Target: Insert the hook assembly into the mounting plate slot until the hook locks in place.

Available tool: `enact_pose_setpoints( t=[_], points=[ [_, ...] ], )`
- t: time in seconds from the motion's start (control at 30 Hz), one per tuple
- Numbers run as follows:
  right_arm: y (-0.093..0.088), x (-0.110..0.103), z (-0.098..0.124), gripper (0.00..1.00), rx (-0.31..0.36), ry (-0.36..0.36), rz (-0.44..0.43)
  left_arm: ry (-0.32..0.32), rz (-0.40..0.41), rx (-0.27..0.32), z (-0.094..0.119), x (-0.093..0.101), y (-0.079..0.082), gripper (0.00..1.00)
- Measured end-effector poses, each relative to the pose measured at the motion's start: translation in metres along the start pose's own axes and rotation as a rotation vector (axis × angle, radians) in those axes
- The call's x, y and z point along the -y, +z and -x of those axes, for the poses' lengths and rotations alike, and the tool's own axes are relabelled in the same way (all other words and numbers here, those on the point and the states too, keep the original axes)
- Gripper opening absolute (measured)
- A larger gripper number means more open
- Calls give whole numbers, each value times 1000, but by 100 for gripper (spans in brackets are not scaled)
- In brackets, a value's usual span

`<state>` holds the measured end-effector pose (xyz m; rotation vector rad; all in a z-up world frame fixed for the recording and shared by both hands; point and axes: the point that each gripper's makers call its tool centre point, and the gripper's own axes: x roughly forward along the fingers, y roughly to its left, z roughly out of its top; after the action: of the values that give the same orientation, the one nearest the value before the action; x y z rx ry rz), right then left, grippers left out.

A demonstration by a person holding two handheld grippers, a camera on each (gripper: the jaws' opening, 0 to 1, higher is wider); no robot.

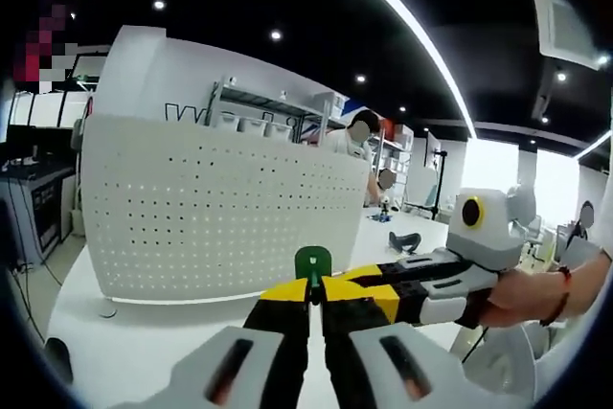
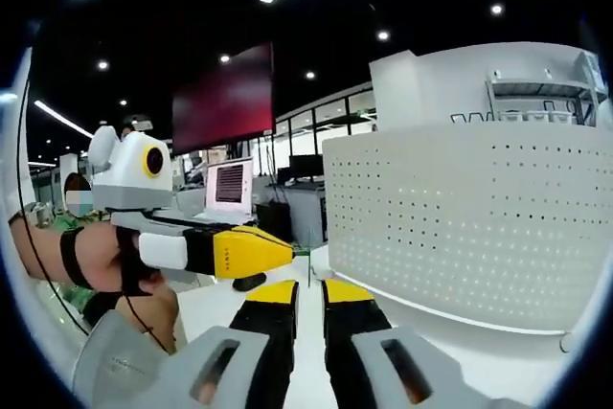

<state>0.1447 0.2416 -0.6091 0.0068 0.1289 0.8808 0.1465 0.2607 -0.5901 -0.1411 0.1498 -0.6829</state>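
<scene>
The mounting plate is a white perforated board (image 1: 201,203) standing upright on the white table (image 1: 144,342), just ahead of my left gripper. My left gripper (image 1: 313,286) is shut on a small green hook piece (image 1: 313,261), which sticks up above its yellow tips, short of the board. My right gripper (image 1: 388,280) comes in from the right, its tips beside the left one's. In the right gripper view the board (image 2: 479,217) stands to the right. My right gripper (image 2: 311,294) has its jaws close together with nothing between them. The left gripper (image 2: 251,251) points in from the left.
A hand with a bracelet (image 1: 541,299) holds the right gripper. A person (image 1: 356,136) sits behind the board near metal shelves (image 1: 268,107). A monitor (image 2: 230,184) and a dark red screen (image 2: 225,98) stand at the back left. A black object (image 1: 404,239) lies on a far table.
</scene>
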Motion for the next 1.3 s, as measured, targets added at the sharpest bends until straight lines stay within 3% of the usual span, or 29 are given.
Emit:
enact_pose_setpoints(
  t=[0.17, 0.23, 0.33, 0.93, 1.0, 1.1, 1.3],
  points=[
    [-9, 7, 11, 17, -34, -35, 12, 19, -16, 2, 0, -7, 2, 3],
    [-14, 10, 16, 25, -57, -53, 35, 28, -24, 1, 0, -10, 3, 3],
    [-16, 14, 23, 34, -58, -73, 28, 53, -43, 6, 1, -16, 5, 3],
    [-14, 30, 58, 65, -55, -190, 22, 151, -89, 29, -7, -52, 21, 3],
    [-14, 32, 61, 75, -58, -202, 11, 152, -90, 28, -8, -54, 22, 3],
    [-11, 35, 65, 82, -52, -220, 16, 157, -101, 27, -10, -57, 24, 3],
    [-12, 41, 74, 85, -50, -247, 6, 176, -105, 30, -13, -62, 27, 3]
  ],
)
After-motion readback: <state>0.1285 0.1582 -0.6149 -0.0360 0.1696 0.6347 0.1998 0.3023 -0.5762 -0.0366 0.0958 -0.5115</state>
